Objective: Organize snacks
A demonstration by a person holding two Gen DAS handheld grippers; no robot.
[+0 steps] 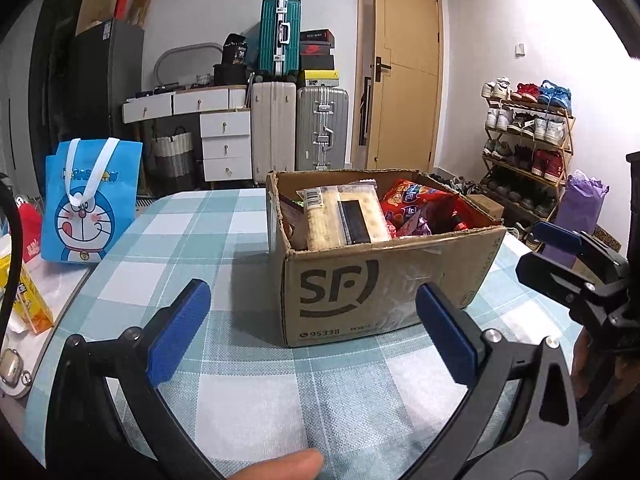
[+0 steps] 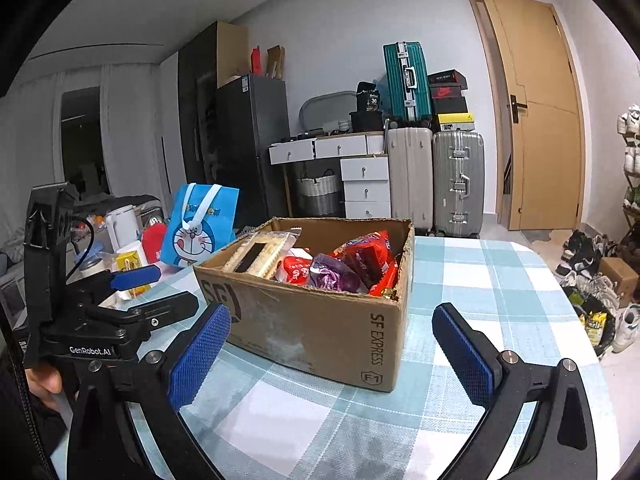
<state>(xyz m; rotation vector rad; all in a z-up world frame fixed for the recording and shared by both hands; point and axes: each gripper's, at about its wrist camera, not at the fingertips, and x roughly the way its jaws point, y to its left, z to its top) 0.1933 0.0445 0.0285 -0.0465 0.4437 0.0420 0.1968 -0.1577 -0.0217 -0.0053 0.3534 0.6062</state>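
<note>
Checked table [image 1: 240,240] holds snack box [image 1: 372,292] beyond both open claws.

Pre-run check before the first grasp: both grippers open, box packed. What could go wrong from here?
1. The cracker pack leans high against the cardboard box wall; pulling it could tip it out or drag neighbours along.
2. The red snack bags and the purple wrapper overlap, so one grasp may catch two.
3. The left gripper and right gripper flank the same box and may collide.
</note>
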